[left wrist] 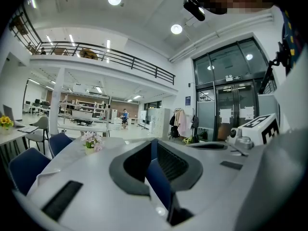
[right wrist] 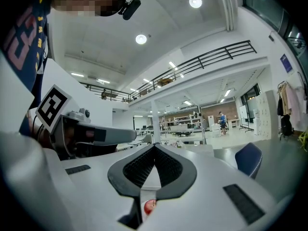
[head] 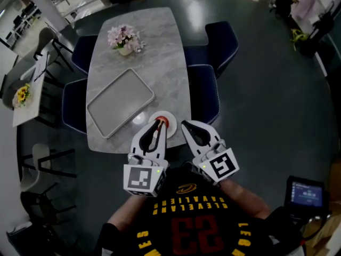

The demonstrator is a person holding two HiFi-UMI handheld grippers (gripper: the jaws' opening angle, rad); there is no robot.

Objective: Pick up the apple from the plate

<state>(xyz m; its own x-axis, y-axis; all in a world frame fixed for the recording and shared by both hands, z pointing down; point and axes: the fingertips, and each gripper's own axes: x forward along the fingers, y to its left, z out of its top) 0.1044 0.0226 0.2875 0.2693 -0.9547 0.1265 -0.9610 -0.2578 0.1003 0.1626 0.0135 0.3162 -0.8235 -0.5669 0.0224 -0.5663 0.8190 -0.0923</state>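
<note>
Red apple (head: pixel 166 124) lies ungrasped on its plate (head: pixel 162 114); left tool (head: pixel 159 122) and right tool (head: pixel 184 124) are pressed together, empty.

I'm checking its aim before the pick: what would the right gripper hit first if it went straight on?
Likely nothing nearby: the right gripper, jaws shut, aims over the table, and the apple sits below its line. Depth is unclear.
</note>
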